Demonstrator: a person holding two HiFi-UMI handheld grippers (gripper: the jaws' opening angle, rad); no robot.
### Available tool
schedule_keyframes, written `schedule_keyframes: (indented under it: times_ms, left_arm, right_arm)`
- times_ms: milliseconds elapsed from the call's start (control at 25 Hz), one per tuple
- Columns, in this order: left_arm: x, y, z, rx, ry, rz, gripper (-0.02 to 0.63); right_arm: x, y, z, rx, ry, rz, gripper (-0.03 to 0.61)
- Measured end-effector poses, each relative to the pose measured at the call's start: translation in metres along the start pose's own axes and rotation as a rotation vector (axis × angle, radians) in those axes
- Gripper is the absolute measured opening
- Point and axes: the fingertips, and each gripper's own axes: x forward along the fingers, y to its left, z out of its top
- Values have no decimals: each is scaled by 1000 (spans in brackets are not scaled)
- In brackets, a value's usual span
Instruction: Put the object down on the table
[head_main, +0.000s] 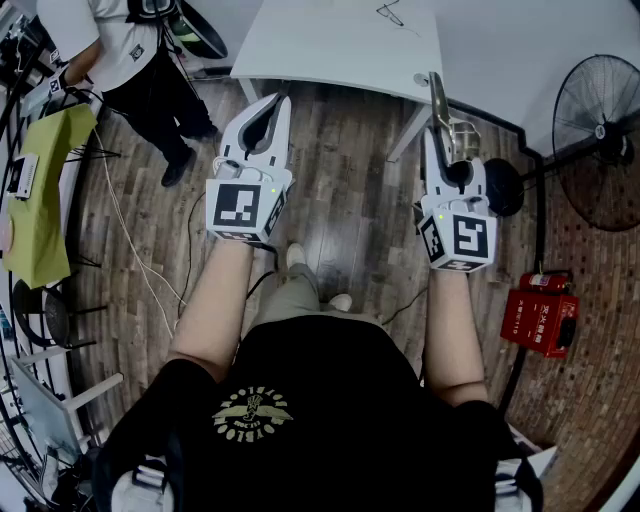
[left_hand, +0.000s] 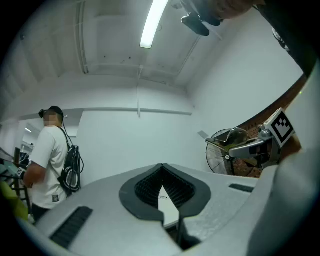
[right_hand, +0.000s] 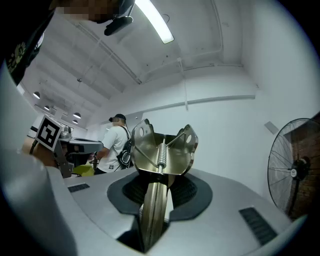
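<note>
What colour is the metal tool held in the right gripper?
The tool is shiny silver; the right gripper view shows it best.

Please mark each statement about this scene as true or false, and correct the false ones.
1. The right gripper is closed on a metal tool. True.
2. The left gripper holds a cup. False: its fingers are together and nothing is between them.
3. The metal tool lies flat on the white table. False: the right gripper holds it up in the air, off the table.
4. A fan stands to the person's right. True.
</note>
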Motion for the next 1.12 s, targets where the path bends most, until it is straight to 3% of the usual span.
schedule_keyframes:
  times_ms: [480, 1120]
  left_arm:
    - [57, 56, -44, -57, 36, -5, 6]
    - [116, 141, -66, -85, 18, -71, 6]
  right_arm:
    - [64, -14, -28, 37, 49, -40, 89]
    - [149, 6, -5, 29, 15, -126, 89]
